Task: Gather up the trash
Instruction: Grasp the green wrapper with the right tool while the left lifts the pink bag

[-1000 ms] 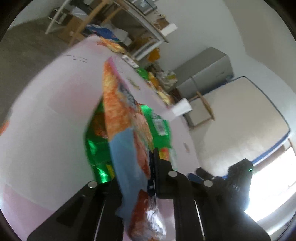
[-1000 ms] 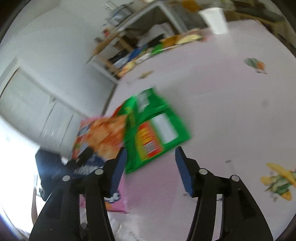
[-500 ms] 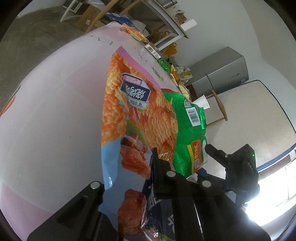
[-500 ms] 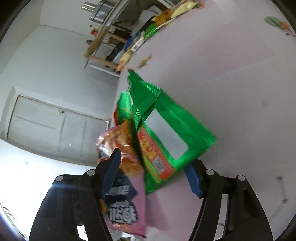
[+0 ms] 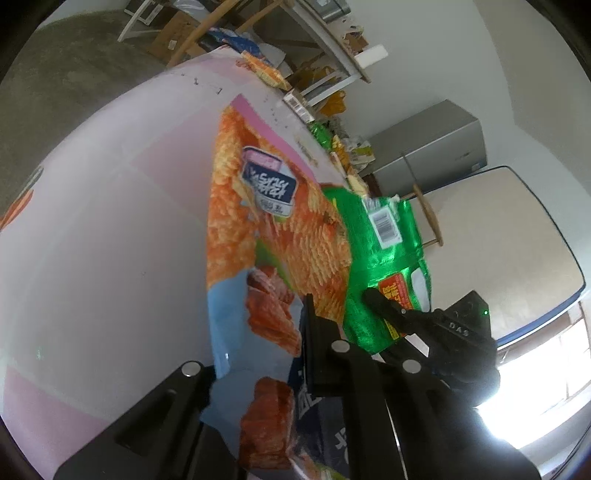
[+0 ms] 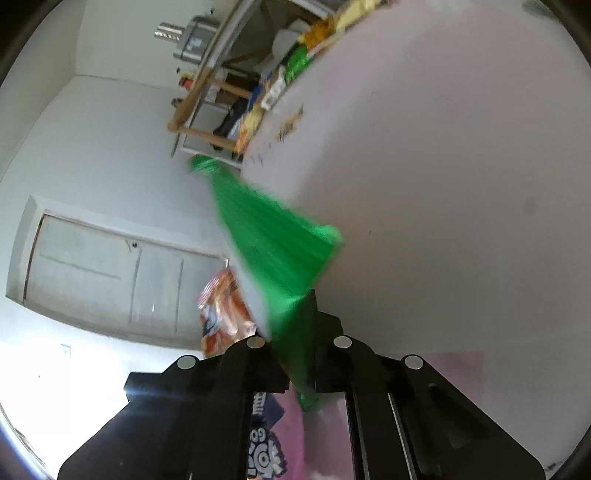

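My left gripper [image 5: 295,328] is shut on an orange and light-blue snack bag [image 5: 273,236], which stands up over the pale pink table [image 5: 110,206]. To its right a green snack bag [image 5: 384,254] is pinched at its lower edge by my right gripper [image 5: 373,295], seen here from the side. In the right wrist view that gripper [image 6: 291,325] is shut on the green snack bag [image 6: 273,236], which stands blurred above the jaws. The orange snack bag [image 6: 221,314] shows just left of it.
More wrappers [image 5: 266,70] and small litter lie along the table's far edge [image 6: 273,92]. Wooden shelving [image 5: 332,33] and a grey cabinet [image 5: 432,144] stand behind it. A white door [image 6: 110,266] is on the wall at the left of the right wrist view.
My right gripper's jaws, wide apart around the green bag earlier, have shut on it and lifted it. The orange bag has swung to face the left camera more broadly.
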### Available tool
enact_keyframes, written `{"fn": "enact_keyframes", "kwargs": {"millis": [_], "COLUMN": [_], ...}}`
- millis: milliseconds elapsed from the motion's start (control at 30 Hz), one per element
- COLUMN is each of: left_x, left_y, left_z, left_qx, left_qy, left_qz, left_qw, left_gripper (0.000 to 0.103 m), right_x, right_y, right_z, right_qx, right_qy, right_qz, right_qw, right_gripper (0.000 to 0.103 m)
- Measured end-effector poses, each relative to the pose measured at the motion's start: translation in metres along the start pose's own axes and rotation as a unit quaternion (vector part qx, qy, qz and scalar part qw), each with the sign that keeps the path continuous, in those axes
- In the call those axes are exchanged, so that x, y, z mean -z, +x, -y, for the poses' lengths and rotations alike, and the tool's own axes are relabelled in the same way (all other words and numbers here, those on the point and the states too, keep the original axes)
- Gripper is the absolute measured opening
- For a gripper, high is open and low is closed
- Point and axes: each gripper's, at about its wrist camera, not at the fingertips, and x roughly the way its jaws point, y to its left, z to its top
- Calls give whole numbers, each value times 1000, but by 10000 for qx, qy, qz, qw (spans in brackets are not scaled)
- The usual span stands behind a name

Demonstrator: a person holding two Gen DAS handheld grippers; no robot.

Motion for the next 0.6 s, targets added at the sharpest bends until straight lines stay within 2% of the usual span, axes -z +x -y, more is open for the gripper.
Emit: {"fn": "enact_keyframes", "kwargs": {"millis": [333,600], "left_x": [-1,6], "left_y": [-24,-30], "left_z": [37,65], "left_qx": [640,1007], "left_qy": [354,481], "left_qz": [325,238], "left_qw": [9968,9935], "left_gripper": [2,2], "right_x": [-6,11], "right_y": [-88,-175], "right_z": [8,36], "right_qx": [453,508], "right_qy": [-205,34], "right_qz": [1123,1934], "right_qw": [9924,9798], "right_gripper": [1,1]}}
